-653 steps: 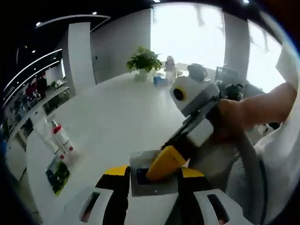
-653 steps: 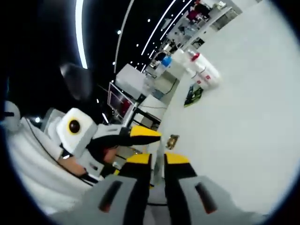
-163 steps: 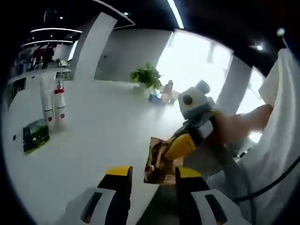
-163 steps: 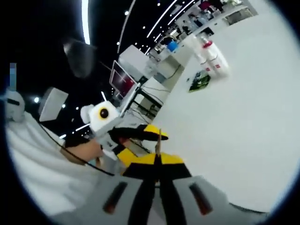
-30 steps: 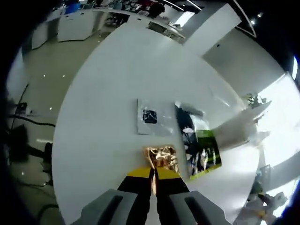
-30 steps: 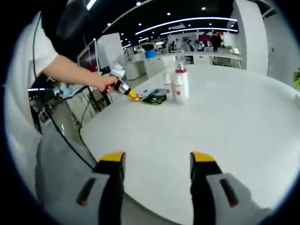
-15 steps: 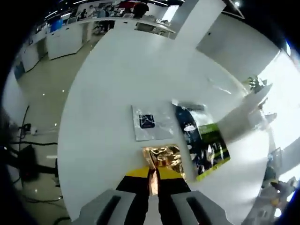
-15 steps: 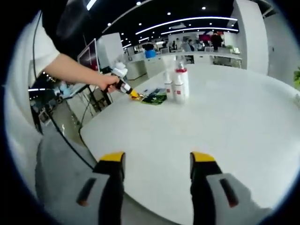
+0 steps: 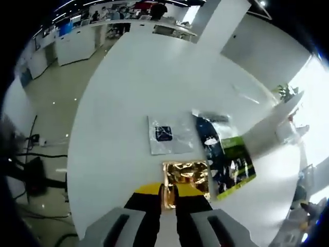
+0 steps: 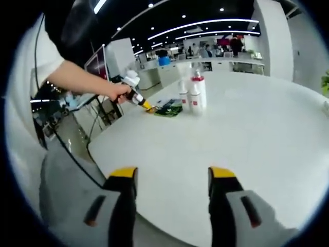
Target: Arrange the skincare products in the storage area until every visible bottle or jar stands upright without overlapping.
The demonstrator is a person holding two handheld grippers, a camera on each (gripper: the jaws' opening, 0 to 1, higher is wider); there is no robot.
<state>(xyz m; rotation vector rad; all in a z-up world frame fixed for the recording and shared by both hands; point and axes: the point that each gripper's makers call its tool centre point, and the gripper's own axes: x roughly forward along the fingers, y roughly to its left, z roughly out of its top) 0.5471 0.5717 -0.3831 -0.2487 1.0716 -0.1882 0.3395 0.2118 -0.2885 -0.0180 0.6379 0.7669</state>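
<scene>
Gold sachet lies flat, pinched by closed jaws.

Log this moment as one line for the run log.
left gripper: shut on shiny gold foil sachet, on white table | right gripper: open, empty | two white spray bottles: upright
</scene>
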